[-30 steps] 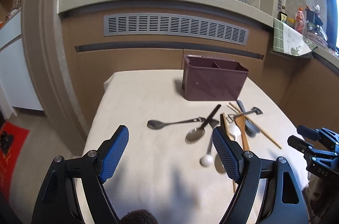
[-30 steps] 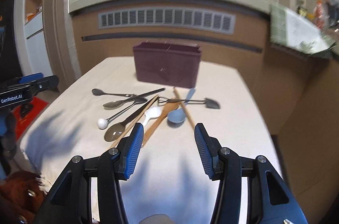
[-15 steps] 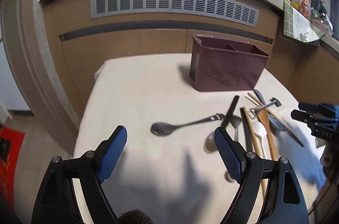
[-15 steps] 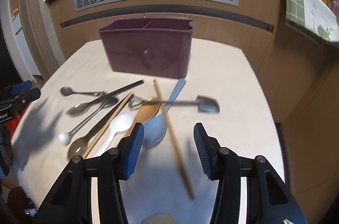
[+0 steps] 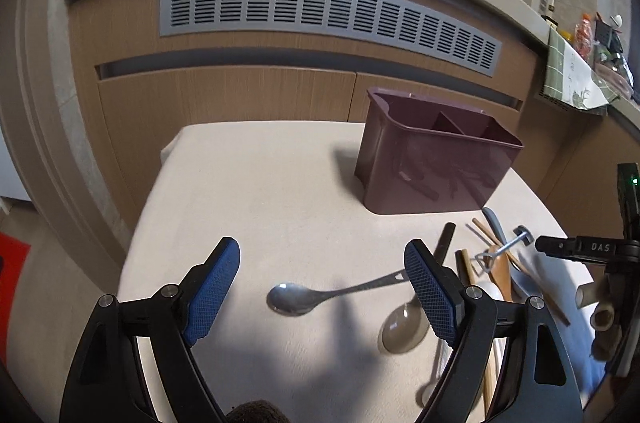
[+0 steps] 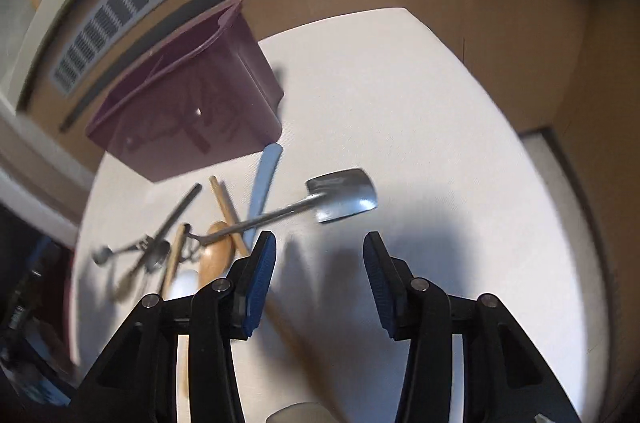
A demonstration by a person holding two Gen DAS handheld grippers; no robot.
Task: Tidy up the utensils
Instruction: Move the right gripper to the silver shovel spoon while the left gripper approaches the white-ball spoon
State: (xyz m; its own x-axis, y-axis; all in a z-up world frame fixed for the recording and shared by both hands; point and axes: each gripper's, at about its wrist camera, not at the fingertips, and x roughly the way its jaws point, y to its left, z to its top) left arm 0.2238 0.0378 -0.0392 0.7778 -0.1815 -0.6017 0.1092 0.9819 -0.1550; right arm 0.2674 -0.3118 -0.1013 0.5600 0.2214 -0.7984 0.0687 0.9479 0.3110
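Right gripper (image 6: 319, 265): mine, jaws wide and just narrowing a little, nothing between them.
Left gripper (image 5: 322, 281): spread wide, empty, over the steel spoon (image 5: 294, 298).
Nearest target: the shovel-shaped spoon (image 6: 340, 195), its blade just ahead of my right pads.
Approach: I judge its thin handle, propped on the wooden spoon (image 6: 216, 255), the better place to pinch.
Risk: it crosses the blue spoon (image 6: 262, 193); lifting could drag neighbours.
Destination: the maroon divided caddy (image 5: 434, 165), upright beyond the pile.
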